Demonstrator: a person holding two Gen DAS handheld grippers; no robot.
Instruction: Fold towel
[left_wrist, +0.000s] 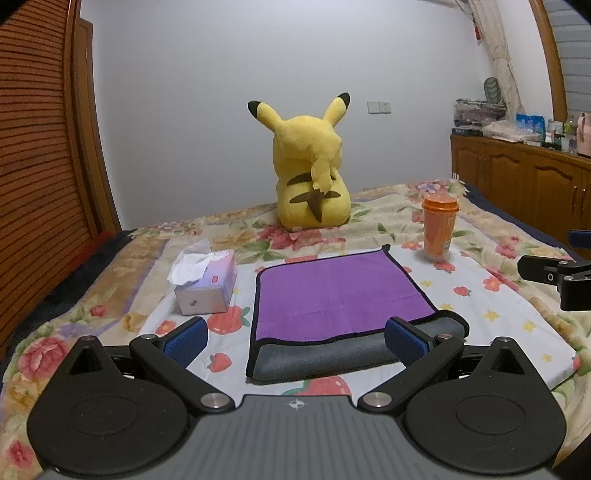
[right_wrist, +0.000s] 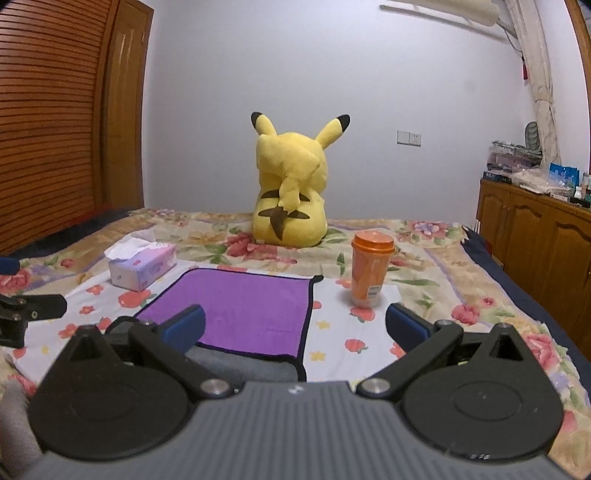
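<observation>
The towel (left_wrist: 340, 295) is being shown in the middle of both pictures, lying on the bed (left_wrist: 498, 321). Its top side is purple and its under side is grey, with a black edge all round. The near edge is being seen turned over, so a grey band (left_wrist: 325, 356) is showing at the lower middle of the left wrist picture. It looks as if one fold is already made, though that is only a guess.

The left hand-held gripper (left_wrist: 295, 341) is being held low in the frame with its blue pads wide apart, and nothing is being held between them. The right hand-held gripper (right_wrist: 295, 325) is also being held with its pads wide apart and nothing in them; its left pad is in front of the towel's near part.

The towel is likely to be soft, light and floppy, so it should bend easily and will not break. It can probably be pinched best at the near corners, on the thick black edge, where both layers can be caught together. If only one layer is taken, the fold may be pulled open.

A tissue box (left_wrist: 207, 284) is sitting just left of the towel, an orange cup (left_wrist: 439, 229) is standing at the upper right of it, and a yellow plush toy (left_wrist: 312, 173) is sitting behind, well apart.
</observation>
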